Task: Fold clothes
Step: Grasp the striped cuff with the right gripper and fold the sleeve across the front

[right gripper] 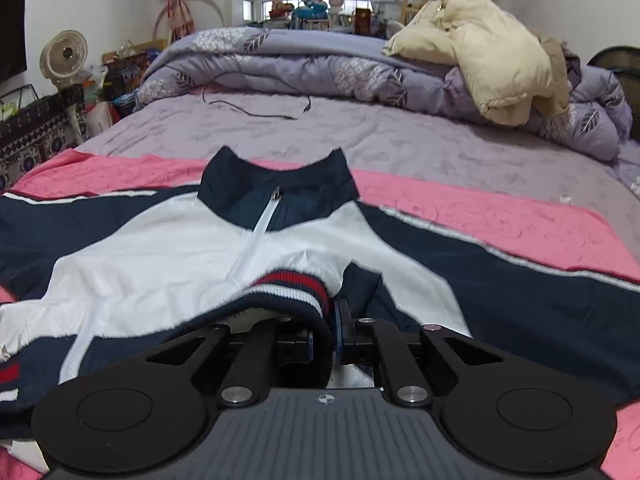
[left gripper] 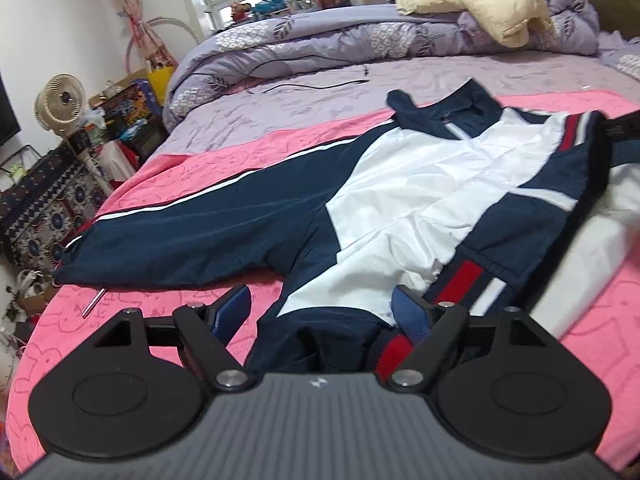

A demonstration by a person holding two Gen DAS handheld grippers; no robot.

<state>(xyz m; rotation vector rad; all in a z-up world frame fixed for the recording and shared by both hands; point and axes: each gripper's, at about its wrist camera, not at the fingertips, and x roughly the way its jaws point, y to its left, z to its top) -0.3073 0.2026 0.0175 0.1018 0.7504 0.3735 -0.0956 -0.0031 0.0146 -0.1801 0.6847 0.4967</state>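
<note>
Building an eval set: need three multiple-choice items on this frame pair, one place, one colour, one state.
1. Where does the jacket lie?
A. on the pink blanket
B. on the floor
C. on a chair

2. What colour is the jacket's collar?
A. red
B. navy
C. cream

3. What is the right tool doing?
A. standing open above the bed
B. shut on the striped hem
C. gripping the black cable

Answers: 1 A, pink shows all around the jacket; 2 B, the collar is dark blue; 3 B, both pads pinch the ribbed band.
</note>
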